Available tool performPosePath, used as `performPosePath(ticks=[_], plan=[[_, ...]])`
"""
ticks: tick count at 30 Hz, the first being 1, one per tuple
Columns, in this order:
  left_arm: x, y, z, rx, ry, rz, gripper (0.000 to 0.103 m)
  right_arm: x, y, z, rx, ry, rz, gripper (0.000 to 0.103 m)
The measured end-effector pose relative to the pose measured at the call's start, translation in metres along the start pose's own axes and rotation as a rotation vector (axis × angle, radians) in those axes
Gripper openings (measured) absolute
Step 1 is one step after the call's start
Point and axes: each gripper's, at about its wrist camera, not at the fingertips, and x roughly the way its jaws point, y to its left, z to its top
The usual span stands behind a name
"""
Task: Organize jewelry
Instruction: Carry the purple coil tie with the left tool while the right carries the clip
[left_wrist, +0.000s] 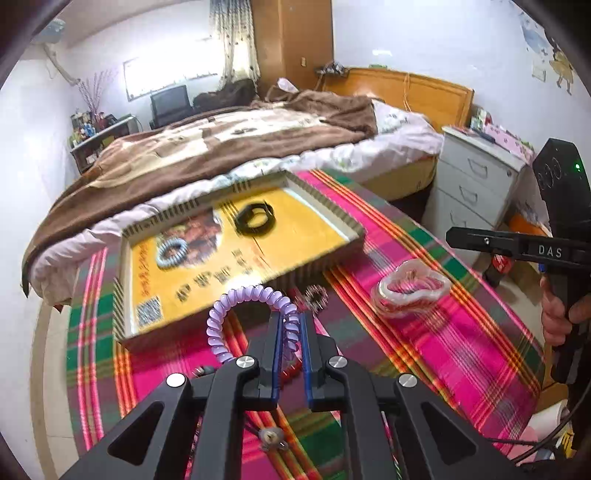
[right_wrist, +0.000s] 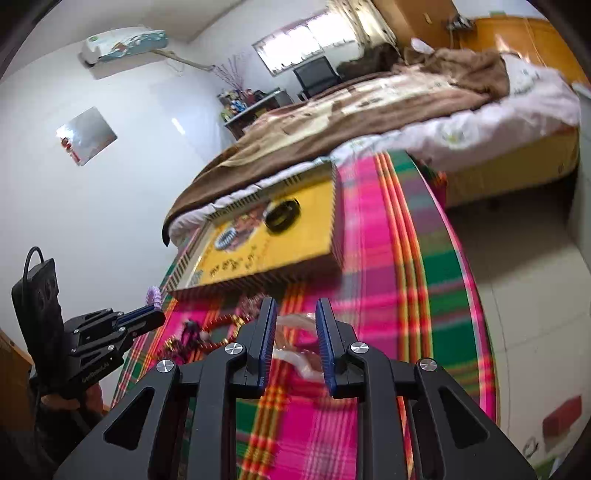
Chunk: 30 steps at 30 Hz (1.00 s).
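My left gripper (left_wrist: 290, 321) is shut on a purple spiral coil bracelet (left_wrist: 236, 302), held up above the plaid cloth just in front of a shallow yellow box (left_wrist: 325, 201). Inside the box lie a black bracelet (left_wrist: 255, 219) and a pale blue beaded bracelet (left_wrist: 171, 253). A clear white-and-pink bangle (left_wrist: 410, 291) rests on the cloth right of the box. My right gripper (right_wrist: 296, 306) hovers over that bangle (right_wrist: 295, 354), open, its pads off it. The left gripper (right_wrist: 157, 314) and its coil (right_wrist: 154, 295) show at the left of the right wrist view.
Loose jewellery lies on the cloth: a small dark beaded ring (left_wrist: 316, 297), red beads (left_wrist: 291, 373) and a metal pendant (left_wrist: 271, 437). A bed (left_wrist: 221, 147) runs behind the table. A white drawer cabinet (left_wrist: 476, 177) stands to the right, with tiled floor (right_wrist: 517, 258) beyond the table's edge.
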Motion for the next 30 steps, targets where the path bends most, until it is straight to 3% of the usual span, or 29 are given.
performPosePath(ticks=[5, 10, 12, 14, 15, 18, 22, 24, 25, 26, 30], plan=[[0.001, 0.015, 0.004, -0.034, -0.009, 0.002, 0.009, 0.012, 0.000, -0.001, -0.035, 0.017, -0.066, 0.023], [0.002, 0.023, 0.001, -0.048, -0.012, -0.001, 0.009, 0.027, -0.012, -0.012, -0.131, 0.117, -0.148, 0.023], [0.002, 0.026, 0.002, -0.054, -0.018, -0.003, 0.009, 0.029, -0.001, -0.017, -0.224, 0.134, -0.124, 0.029], [0.002, 0.027, 0.002, -0.062, -0.019, -0.004, 0.009, 0.037, 0.013, -0.020, -0.314, 0.156, -0.124, 0.046], [0.003, 0.027, 0.003, -0.064, -0.019, -0.005, 0.009, 0.041, 0.017, -0.021, -0.347, 0.171, -0.126, 0.049], [0.004, 0.030, 0.003, -0.074, -0.017, -0.004, 0.009, 0.067, 0.033, -0.029, -0.486, 0.269, -0.158, 0.050], [0.002, 0.035, 0.004, -0.085, -0.023, -0.021, 0.009, 0.088, 0.036, -0.036, -0.563, 0.355, -0.218, 0.050], [0.001, 0.038, 0.004, -0.093, -0.024, -0.025, 0.009, 0.091, 0.038, -0.040, -0.591, 0.352, -0.252, 0.047], [0.001, 0.040, 0.004, -0.098, -0.026, -0.027, 0.009, 0.091, 0.038, -0.041, -0.601, 0.342, -0.273, 0.026], [0.001, 0.042, 0.004, -0.103, -0.029, -0.030, 0.009, 0.090, 0.038, -0.040, -0.600, 0.344, -0.266, 0.014], [-0.001, 0.048, 0.005, -0.114, -0.039, -0.030, 0.009, 0.081, 0.035, -0.036, -0.574, 0.313, -0.262, 0.013]])
